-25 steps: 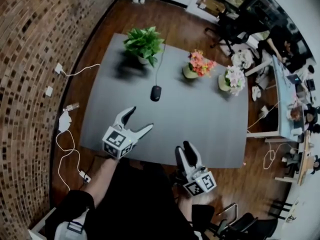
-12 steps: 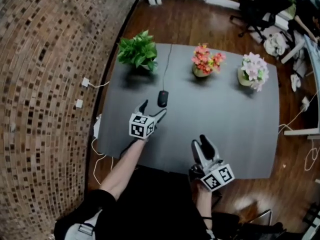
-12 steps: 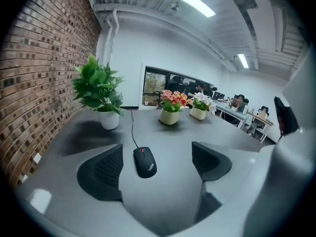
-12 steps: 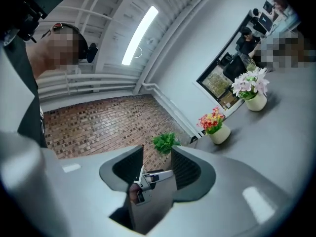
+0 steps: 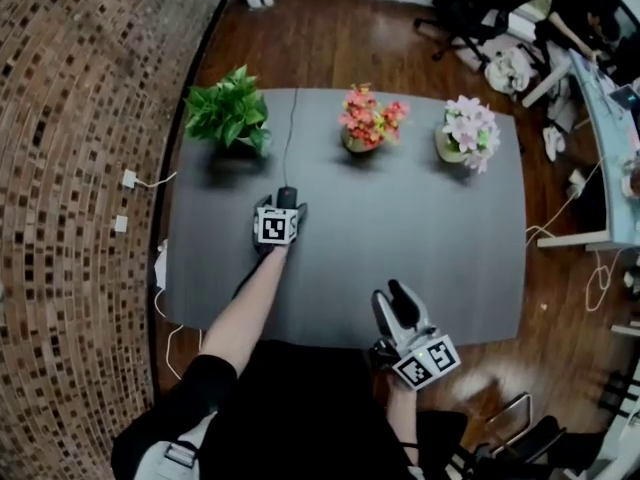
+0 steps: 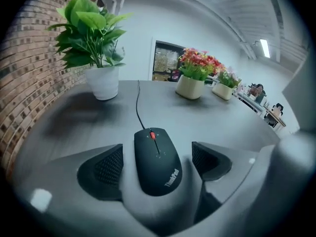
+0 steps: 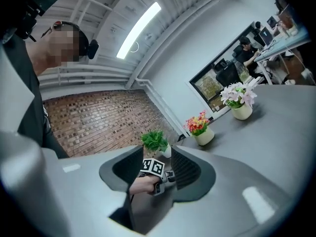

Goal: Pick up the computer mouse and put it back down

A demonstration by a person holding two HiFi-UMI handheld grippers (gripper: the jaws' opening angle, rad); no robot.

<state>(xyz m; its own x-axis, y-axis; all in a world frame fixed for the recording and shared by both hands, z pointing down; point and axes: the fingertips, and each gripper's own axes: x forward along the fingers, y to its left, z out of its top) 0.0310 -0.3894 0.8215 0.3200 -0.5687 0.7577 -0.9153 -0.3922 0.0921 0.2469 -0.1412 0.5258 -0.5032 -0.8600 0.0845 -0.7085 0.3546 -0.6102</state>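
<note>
In the head view the left claw [image 5: 285, 209] and its marker cube [image 5: 277, 226] cover nearly all of the computer mouse [image 5: 288, 194], so only its far end and the cable [image 5: 291, 138] show, and in the right gripper view that claw is too small for the mouse to be made out.

The right tool [image 7: 157, 168] looks across the grey table [image 7: 276, 142] with its jaws apart and nothing gripped. In the gap, well beyond them, a hand [image 7: 141, 184] holds the left tool [image 7: 167, 176], marker cube uppermost. Along the table's far edge stand a green plant [image 7: 155, 141], red flowers [image 7: 197, 123] and white flowers [image 7: 238, 95] in pale pots, with a brick wall [image 7: 98, 122] behind the plant.
</note>
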